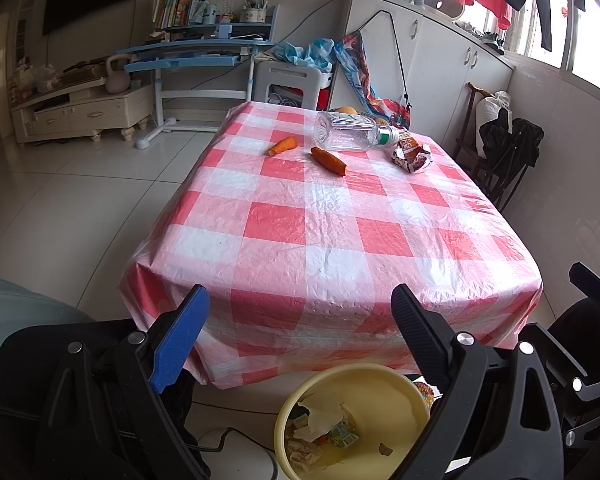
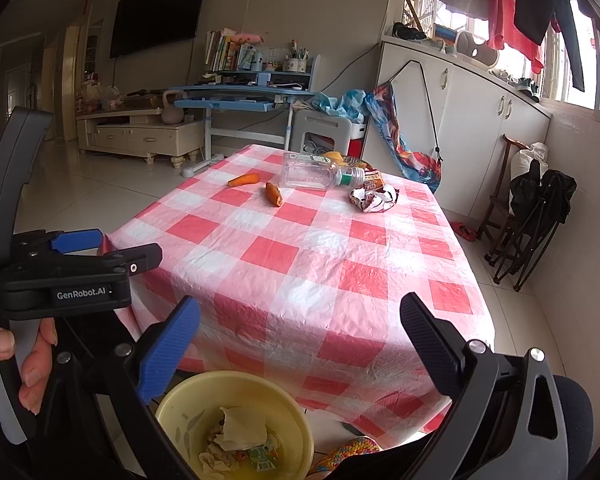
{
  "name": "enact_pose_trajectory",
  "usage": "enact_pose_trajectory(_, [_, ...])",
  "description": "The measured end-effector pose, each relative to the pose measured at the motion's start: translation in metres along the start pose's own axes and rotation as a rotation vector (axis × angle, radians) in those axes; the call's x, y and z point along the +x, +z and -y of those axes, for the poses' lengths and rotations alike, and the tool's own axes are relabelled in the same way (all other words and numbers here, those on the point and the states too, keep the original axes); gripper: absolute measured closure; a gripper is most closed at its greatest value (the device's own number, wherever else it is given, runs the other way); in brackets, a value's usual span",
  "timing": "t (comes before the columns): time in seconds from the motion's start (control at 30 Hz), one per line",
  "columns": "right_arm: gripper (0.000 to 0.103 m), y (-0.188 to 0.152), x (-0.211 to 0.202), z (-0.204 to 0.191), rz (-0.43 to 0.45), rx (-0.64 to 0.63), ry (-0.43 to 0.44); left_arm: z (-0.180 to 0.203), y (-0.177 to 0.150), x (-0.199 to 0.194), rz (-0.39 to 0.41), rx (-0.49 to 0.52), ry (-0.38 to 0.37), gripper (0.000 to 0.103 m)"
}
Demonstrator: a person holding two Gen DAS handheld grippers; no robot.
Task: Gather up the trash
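Gaping wide and holding nothing, the left gripper [image 1: 300,328] and the right gripper [image 2: 300,344] both hang at the near edge of the table, each pairing a ribbed blue pad with a ribbed black one. In the right wrist view a hand [image 2: 8,364] curls round the left tool's handle at nine o'clock.

Directly below the jaws, at six o'clock, a round pale-yellow plastic bin [image 1: 284,420] stands on the floor. It already holds crumpled white tissue [image 1: 320,420] and a small printed drink carton [image 1: 342,436], so I judge the collecting partly done.

Beyond lies the glossy, wrinkled red-and-white checked plastic tablecloth [image 1: 320,224], bare across its near half. What is left sits at the far end, around twelve o'clock: a clear, ribbed plastic bottle with a green cap [image 1: 348,132] lying on its side, a crumpled foil snack wrapper [image 1: 412,154] at one o'clock just beside its cap, and two stubby orange carrot pieces [image 1: 329,161], smooth and tapered, at eleven to twelve. Something yellow shows behind the bottle; I cannot tell what it is.

All four look light and easy to pinch, though the bottle may roll.
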State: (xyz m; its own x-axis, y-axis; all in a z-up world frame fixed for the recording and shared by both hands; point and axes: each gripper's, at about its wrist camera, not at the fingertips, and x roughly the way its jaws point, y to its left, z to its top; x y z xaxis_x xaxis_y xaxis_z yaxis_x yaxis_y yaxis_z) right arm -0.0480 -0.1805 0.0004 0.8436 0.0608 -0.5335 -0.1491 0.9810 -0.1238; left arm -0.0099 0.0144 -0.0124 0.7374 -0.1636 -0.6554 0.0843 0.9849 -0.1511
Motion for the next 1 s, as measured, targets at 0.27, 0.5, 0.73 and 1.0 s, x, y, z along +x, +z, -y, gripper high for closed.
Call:
enact_pose_trajectory(0.27, [0.007, -0.0001, 0.0003, -0.0004, -0.001, -0.001, 0.001, 0.0000, 0.0000, 0.0001, 0.000, 0.001, 0.000, 0.014])
enact_pose_trajectory(0.5, [0.007, -0.0010, 0.0010, -0.0013, -0.003, -0.004, 0.003, 0.0003, 0.0000, 0.0001, 0.000, 0.001, 0.000, 0.014])
enact_pose_trajectory(0.73, [0.007, -0.0008, 0.0010, -0.0014, -0.003, -0.005, 0.003, 0.0004, 0.0001, 0.0001, 0.000, 0.001, 0.001, 0.014])
enact_pose_trajectory(1.0, [0.007, -0.0014, 0.0011, -0.0017, -0.004, -0.006, 0.004, 0.0004, 0.0002, 0.0001, 0.000, 0.001, 0.001, 0.014])
